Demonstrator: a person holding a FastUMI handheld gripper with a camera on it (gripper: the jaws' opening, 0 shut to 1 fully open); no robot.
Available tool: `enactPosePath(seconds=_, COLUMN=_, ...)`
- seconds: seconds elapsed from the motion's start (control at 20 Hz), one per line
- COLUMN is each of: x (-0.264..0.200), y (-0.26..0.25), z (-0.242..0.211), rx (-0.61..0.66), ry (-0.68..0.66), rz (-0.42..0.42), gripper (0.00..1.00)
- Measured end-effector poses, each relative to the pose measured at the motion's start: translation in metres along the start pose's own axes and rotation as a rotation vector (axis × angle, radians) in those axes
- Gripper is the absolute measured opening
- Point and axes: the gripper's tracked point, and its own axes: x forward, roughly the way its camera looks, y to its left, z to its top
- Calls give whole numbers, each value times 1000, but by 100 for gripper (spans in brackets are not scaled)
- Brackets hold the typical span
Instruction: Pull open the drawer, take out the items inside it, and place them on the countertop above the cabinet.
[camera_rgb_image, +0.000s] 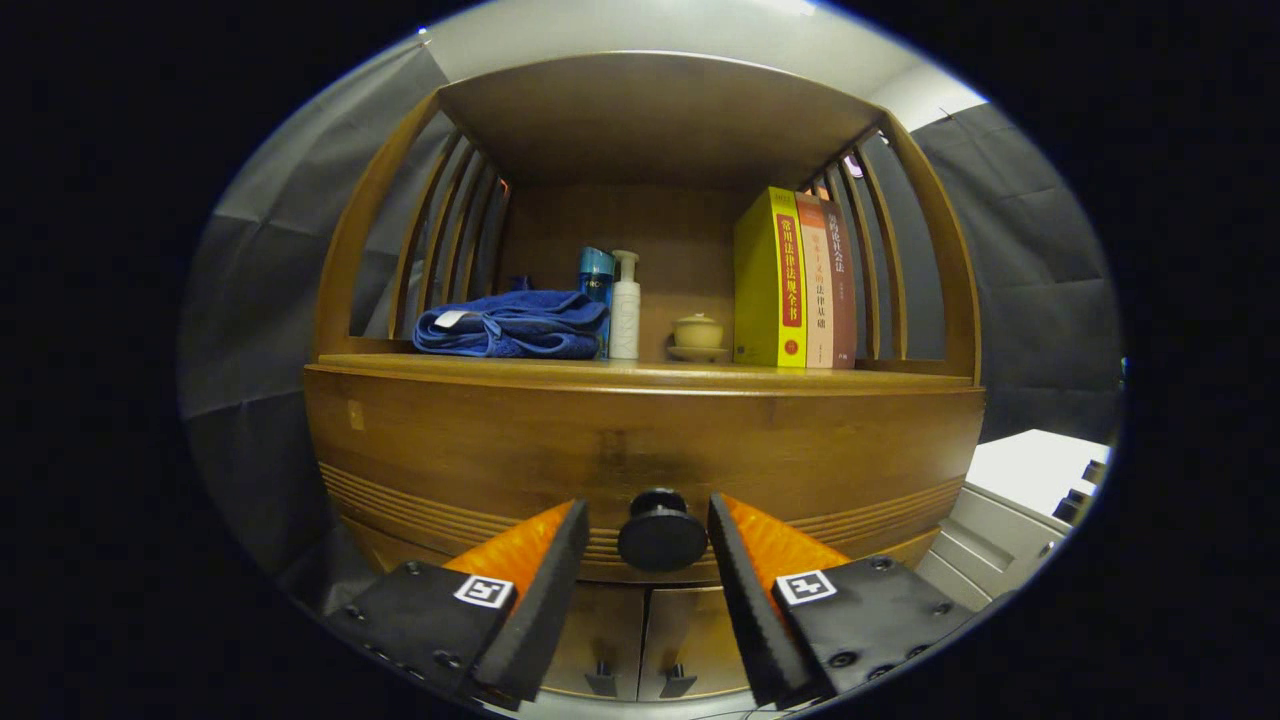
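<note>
So we're right at the start here: the gripper (648, 520) is spread fairly wide with the round black knob (662, 541) sitting between its fingers, a gap on both sides, nothing clamped yet. My guess is the next move is to close on that knob and pull straight back. The drawer (640, 450) looks shut, a glossy curved wood front with ribbed grooves. Up at 12 o'clock the countertop (900, 377) holds a fluffy blue towel (510, 325) at 11, a white pump bottle (625, 308), a small ceramic cup (698, 332) and upright books (795, 282) at 1.
</note>
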Motion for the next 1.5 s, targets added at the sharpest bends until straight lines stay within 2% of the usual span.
enactPosePath(seconds=0.2, x=10, y=-5, z=0, rx=5, ry=9, rz=-17, gripper=66)
enactPosePath(seconds=0.35, x=14, y=-4, z=-1, rx=63, ry=15, rz=-7, gripper=54)
enactPosePath(seconds=0.6, x=9, y=-6, z=-3, rx=49, ry=43, rz=-12, gripper=47)
enactPosePath(seconds=0.65, x=9, y=-5, z=-3, rx=58, ry=48, rz=-10, gripper=42)
enactPosePath(seconds=1.5, x=-100, y=-11, z=-8, rx=118, ry=117, rz=0, gripper=41)
